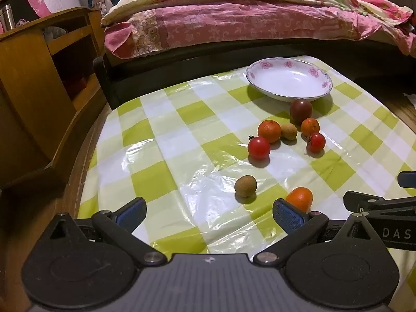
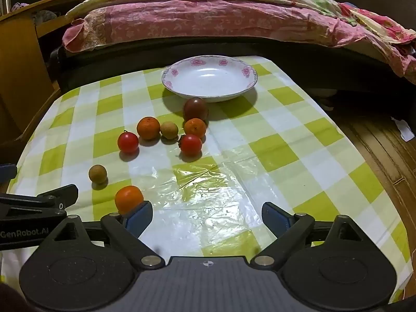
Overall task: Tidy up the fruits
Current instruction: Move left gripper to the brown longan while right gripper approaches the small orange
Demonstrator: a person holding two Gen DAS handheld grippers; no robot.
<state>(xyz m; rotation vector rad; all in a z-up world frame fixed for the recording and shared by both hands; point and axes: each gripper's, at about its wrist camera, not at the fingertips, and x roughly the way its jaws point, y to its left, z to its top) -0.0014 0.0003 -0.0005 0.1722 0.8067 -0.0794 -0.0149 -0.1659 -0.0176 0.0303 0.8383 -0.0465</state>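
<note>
Checked tablecloth (image 2: 273, 140) on table, bed (image 1: 234, 20) behind.

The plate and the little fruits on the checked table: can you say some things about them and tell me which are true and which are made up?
1. The flowered plate has fruit in it. False: it holds nothing.
2. Eight fruits lie on the green checked tablecloth. True.
3. The dark purple fruit lies nearest the plate. True.
4. The left claw holds a cherry tomato. False: it is open and holds nothing.
5. There are two brown longans. True.
6. The right claw is shut. False: it is open.
</note>
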